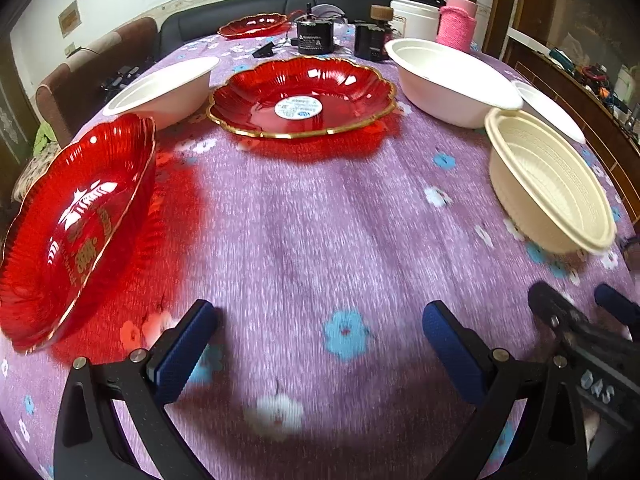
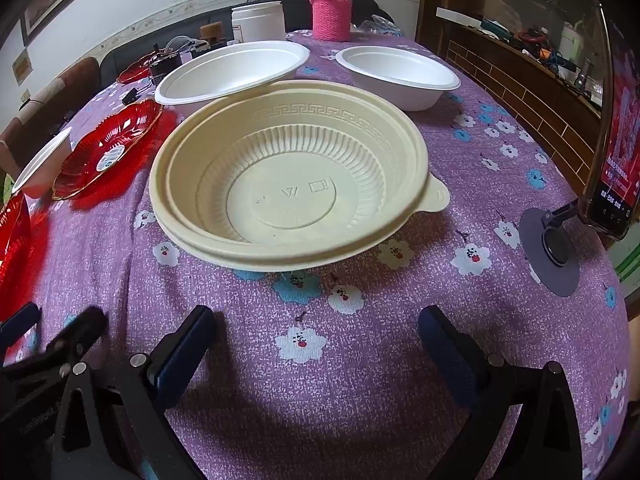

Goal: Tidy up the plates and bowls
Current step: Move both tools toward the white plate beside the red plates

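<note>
My left gripper (image 1: 320, 328) is open and empty over the purple floral cloth. A red plate (image 1: 76, 224) lies to its left, another red plate (image 1: 302, 98) ahead, a third (image 1: 254, 25) at the far end. White bowls sit at left (image 1: 160, 88) and right (image 1: 448, 76). A cream bowl (image 1: 548, 180) sits at right. My right gripper (image 2: 318, 332) is open and empty just short of the cream bowl (image 2: 288, 184). Two white bowls (image 2: 232, 68) (image 2: 396, 72) stand behind it.
A pink-sleeved flask (image 2: 331, 8), a white tub (image 2: 258, 20) and dark small items (image 1: 314, 36) stand at the far end. A phone on a stand (image 2: 612, 152) is at the right edge. A wooden cabinet (image 2: 520, 80) runs along the right.
</note>
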Tool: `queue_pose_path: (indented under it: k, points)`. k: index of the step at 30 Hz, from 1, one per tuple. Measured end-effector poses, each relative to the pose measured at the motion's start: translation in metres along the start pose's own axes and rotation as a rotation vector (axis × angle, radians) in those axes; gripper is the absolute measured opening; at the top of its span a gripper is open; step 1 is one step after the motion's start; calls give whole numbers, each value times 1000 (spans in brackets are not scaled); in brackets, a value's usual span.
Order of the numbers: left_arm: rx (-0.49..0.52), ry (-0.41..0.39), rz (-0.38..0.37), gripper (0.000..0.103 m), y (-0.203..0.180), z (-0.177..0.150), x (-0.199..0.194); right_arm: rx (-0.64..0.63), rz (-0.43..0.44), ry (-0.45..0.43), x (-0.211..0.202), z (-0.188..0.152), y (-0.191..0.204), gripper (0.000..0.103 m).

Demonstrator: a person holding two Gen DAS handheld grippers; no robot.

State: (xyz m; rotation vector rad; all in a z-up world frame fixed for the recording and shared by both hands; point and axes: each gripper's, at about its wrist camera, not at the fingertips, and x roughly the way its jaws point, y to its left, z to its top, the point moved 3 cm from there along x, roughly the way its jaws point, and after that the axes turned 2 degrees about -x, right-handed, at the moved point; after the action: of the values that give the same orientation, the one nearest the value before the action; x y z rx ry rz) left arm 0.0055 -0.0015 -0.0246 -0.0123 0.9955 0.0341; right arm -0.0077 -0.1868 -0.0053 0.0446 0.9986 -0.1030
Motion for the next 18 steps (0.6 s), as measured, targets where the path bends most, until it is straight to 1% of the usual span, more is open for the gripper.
queue_pose_path:
  k: [3, 6, 8, 10, 11, 13, 17, 18]
  points:
    - [-11, -19, -68, 103, 1, -8, -18, 1, 3, -3, 0, -1, 0, 102]
    - [-31, -80, -125, 103, 5, -10, -51, 1, 5, -3, -1, -1, 0, 102]
    - [-20, -156, -152, 103, 7, -10, -78, 2, 5, -4, -1, -1, 0, 102]
    - [-18, -260, -197, 103, 13, -11, -111, 1, 4, -3, -1, -1, 0, 102]
    - [-22, -309, -198, 103, 17, -12, -123, 2, 5, -3, -1, -1, 0, 102]
    - [-18, -357, -187, 103, 24, -14, -145, 2, 5, -3, -1, -1, 0, 102]
    - [-41, -371, -177, 103, 48, -13, -169, 0, 2, -3, -1, -1, 0, 102]
    - [-50, -386, -167, 103, 55, -12, -175, 0, 2, -3, -1, -1, 0, 102]
